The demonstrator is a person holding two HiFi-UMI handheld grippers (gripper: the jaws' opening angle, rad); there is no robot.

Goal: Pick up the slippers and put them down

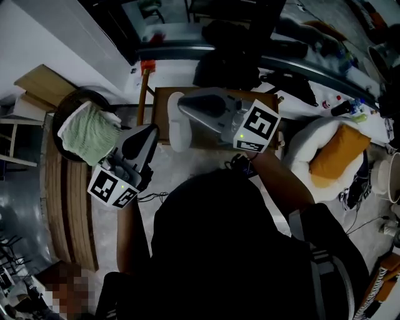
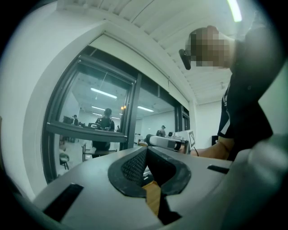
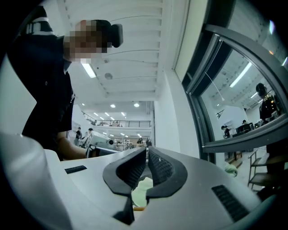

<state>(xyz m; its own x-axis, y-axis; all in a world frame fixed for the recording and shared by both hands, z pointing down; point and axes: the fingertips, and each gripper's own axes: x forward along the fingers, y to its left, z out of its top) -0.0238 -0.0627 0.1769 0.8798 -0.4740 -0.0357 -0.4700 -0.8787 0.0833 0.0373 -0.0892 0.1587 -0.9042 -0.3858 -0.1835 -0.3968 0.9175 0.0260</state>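
A white foam slipper (image 1: 177, 125) lay on a small brown wooden table (image 1: 160, 106). Left of it, a pale green cloth slipper (image 1: 89, 132) sat on a dark round stand (image 1: 87, 95). Right of the table, an orange cushion (image 1: 337, 153) rested on a white padded seat (image 1: 306, 140). Pale wooden planks (image 1: 69, 206) lay before the stand.

I saw an orange cushion (image 1: 337, 153) lying on a white beanbag (image 1: 300, 144) to the right. A wooden stool (image 1: 160, 109) stood ahead of me, with a black bag (image 1: 228, 65) beyond it. Curved wooden boards (image 1: 72, 212) lay on the floor at the left. Small bottles (image 1: 340, 107) sat on a counter at the upper right. Through a big window (image 2: 90, 90) a person (image 2: 105, 122) sat at a desk, and a strip light (image 2: 234, 10) glowed overhead.
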